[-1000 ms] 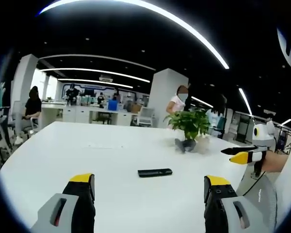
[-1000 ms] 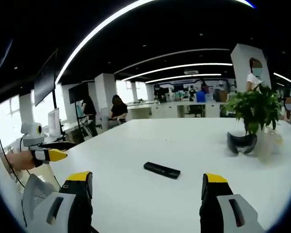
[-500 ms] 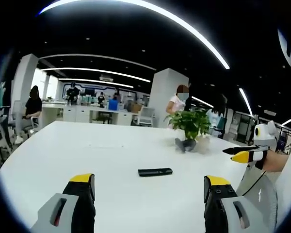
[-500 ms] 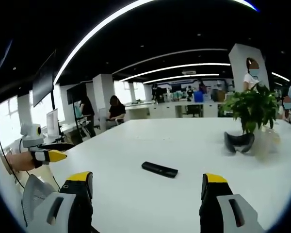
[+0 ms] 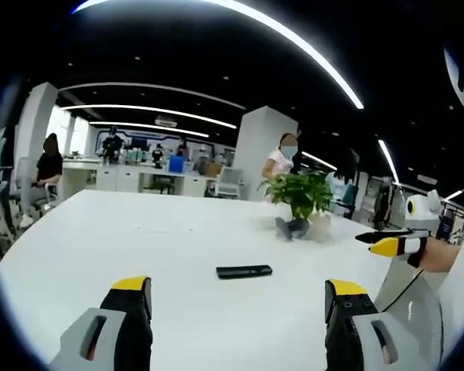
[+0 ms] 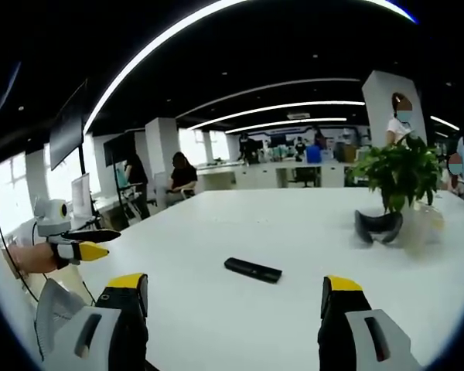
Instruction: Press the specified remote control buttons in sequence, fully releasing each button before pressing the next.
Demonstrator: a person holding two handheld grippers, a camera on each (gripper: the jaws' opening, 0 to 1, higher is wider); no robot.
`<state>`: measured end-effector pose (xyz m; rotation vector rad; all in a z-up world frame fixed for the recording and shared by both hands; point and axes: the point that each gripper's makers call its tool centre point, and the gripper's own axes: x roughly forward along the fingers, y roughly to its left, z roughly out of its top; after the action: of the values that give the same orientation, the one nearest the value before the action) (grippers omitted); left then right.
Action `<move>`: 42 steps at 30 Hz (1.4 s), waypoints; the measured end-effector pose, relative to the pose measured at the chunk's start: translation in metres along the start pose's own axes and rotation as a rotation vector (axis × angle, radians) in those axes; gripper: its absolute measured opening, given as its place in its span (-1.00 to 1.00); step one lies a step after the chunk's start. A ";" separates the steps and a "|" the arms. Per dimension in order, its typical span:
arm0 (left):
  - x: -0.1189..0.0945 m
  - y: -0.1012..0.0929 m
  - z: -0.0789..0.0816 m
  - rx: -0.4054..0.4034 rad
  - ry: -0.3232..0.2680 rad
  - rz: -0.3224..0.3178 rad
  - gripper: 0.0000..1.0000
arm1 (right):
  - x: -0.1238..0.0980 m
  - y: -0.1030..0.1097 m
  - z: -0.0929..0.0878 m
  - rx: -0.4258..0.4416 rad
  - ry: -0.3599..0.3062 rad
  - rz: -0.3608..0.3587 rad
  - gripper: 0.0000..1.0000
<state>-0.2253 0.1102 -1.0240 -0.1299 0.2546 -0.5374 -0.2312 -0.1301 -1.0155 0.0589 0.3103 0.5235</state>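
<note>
In the left gripper view, the left gripper [image 5: 237,297] rises from the bottom edge with its two yellow-tipped black and grey jaws spread wide apart and nothing between them. They hang over a large white table [image 5: 93,247]. The slim black rectangular remote control [image 5: 244,271] lies flat on the tabletop, ahead of the jaws and roughly midway between them, well apart from both tips. Farther back on the table stands a leafy green potted plant [image 5: 297,194], with a dark curved headset-like object [image 5: 291,227] resting at its foot. At the right edge the right gripper [image 5: 387,241] comes into sight, held in a person's hand [image 5: 441,256]; whether its yellow and black tips are parted or closed I cannot tell from this side. A standing person in a white top [image 5: 281,162] is behind the plant, and a seated person in black [image 5: 48,165] is at far left.

In the right gripper view, the right gripper [image 6: 237,297] likewise has its jaws wide open and grips nothing. The remote control [image 6: 253,270] lies flat on the table [image 6: 294,224], ahead and between the jaws, angled slightly. The plant [image 6: 400,174] stands at right with the headset-like object [image 6: 378,226] beside it. The left gripper [image 6: 93,243] shows at the left edge.
</note>
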 end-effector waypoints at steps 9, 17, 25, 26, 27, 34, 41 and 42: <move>0.007 -0.003 -0.003 0.000 0.014 -0.033 0.92 | -0.003 0.000 0.001 -0.022 0.008 -0.009 0.84; 0.010 0.000 -0.025 0.079 0.159 -0.081 0.85 | -0.004 0.006 0.000 -0.017 0.012 -0.012 0.84; 0.016 0.010 -0.058 0.105 0.401 -0.135 0.85 | -0.003 0.003 -0.001 -0.033 0.027 -0.015 0.82; 0.017 0.010 -0.060 0.107 0.419 -0.143 0.85 | -0.002 0.004 -0.001 -0.033 0.028 -0.014 0.81; 0.019 0.009 -0.062 0.112 0.431 -0.152 0.86 | -0.002 0.004 0.000 -0.034 0.029 -0.013 0.81; 0.021 0.012 -0.094 0.205 0.663 -0.238 0.86 | -0.001 0.005 -0.001 -0.036 0.038 -0.013 0.79; 0.036 0.018 -0.112 0.339 0.815 -0.315 0.83 | -0.003 0.005 -0.002 -0.035 0.048 -0.015 0.78; 0.039 0.019 -0.114 0.373 0.836 -0.332 0.83 | -0.003 0.005 -0.002 -0.035 0.049 -0.016 0.78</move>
<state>-0.2150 0.0995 -1.1446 0.4369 0.9496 -0.9446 -0.2363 -0.1274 -1.0163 0.0101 0.3492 0.5149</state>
